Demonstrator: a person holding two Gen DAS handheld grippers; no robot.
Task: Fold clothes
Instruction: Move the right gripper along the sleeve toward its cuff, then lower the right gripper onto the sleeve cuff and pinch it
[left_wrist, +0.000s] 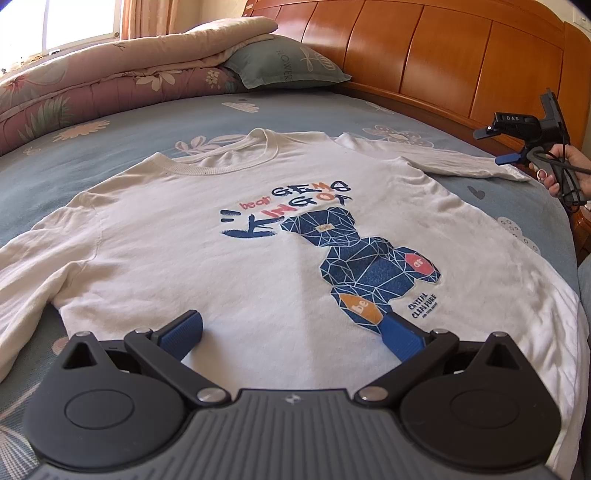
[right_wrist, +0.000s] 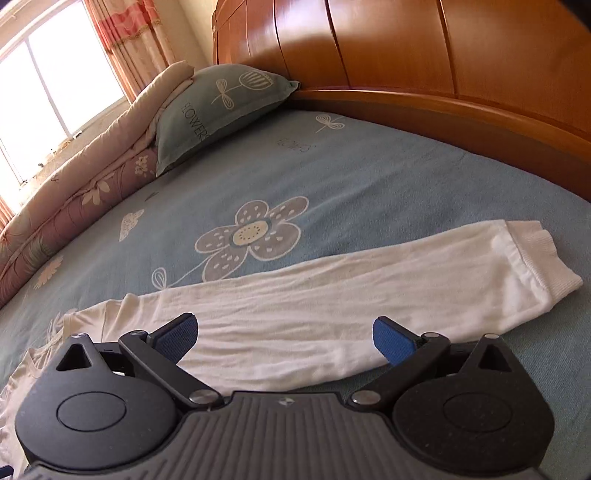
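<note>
Left gripper (left_wrist: 291, 326): black linkage, blue ribbed pads (left_wrist: 184, 332), silver screws, grey body.

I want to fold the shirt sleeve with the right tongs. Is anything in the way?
No, nothing visible. The right tongs are open just above the white sleeve, which lies flat on the blue bedsheet. The pillow is far off.

The shirt (left_wrist: 229, 236) lies flat at the centre of the left wrist frame on the bed sheet (left_wrist: 147, 118), collar toward the top, one sleeve (left_wrist: 436, 158) stretching to the right edge. The left gripper (left_wrist: 291, 328) sits at bottom centre over the hem; the right gripper (left_wrist: 517, 147) is at the right edge. A pillow (left_wrist: 284, 62) lies at upper centre, folded quilt (left_wrist: 92, 81) upper left, headboard (left_wrist: 443, 55) upper right.
</note>
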